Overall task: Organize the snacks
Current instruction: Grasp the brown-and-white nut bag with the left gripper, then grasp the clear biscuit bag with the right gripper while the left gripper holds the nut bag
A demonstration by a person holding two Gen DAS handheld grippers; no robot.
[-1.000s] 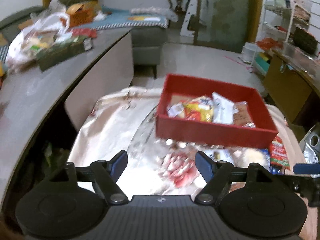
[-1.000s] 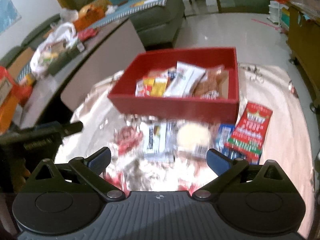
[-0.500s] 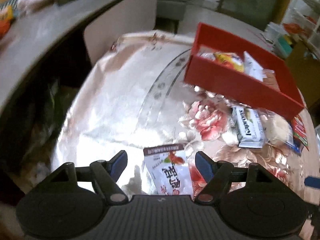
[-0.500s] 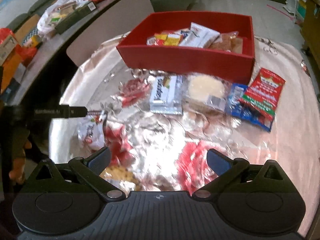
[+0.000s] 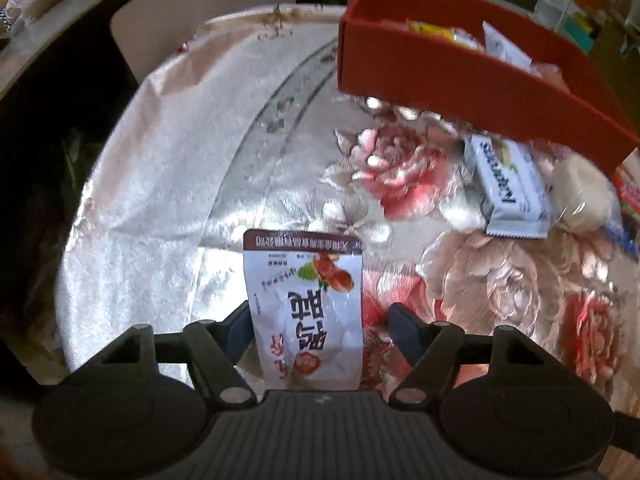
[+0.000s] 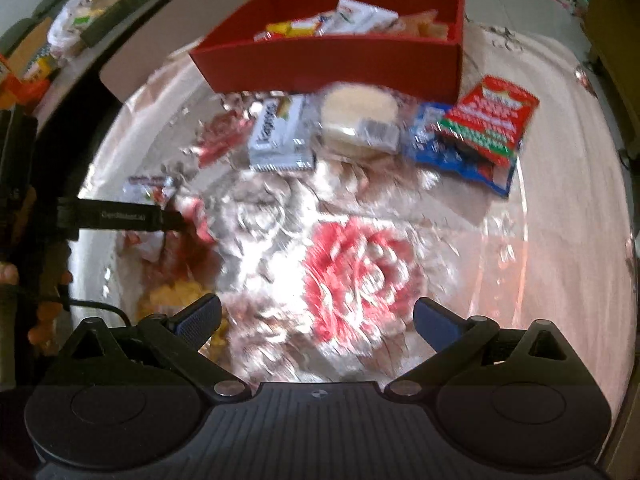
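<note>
We're holding the left gripper [image 5: 320, 322] low over a white snack pouch [image 5: 308, 304] w/ a brown top band, lying flat on the floral tablecloth [image 5: 168, 208] at the near-centre of the left wrist view. Its jaws have just been closing and the pouch is sitting between them. The left pad looks right at the pouch's edge, the right pad is standing a bit off it w/ cloth showing between, so we're not gripping it yet.

We're keeping the right gripper [image 6: 318, 318] wide, nothing between its fingers, just the big red flower print on the cloth below.

The red box [image 6: 332, 64] is sitting at the far side of the table, already holding several packets. Just near of its front wall we're seeing a row of loose snacks: a grey-white wafer pack [image 6: 280, 136] on the left, a round pale cake in clear wrap [image 6: 360, 116] touching it, then a blue packet [image 6: 452, 148] w/ a red-and-green packet [image 6: 490, 120] lying partly over it on the right.

In the right wrist view the left gripper's finger is reaching in from the left edge over the pouch, well apart from that row. Some yellow snack is showing near the right gripper's left finger; too blurred to tell what it is
</note>
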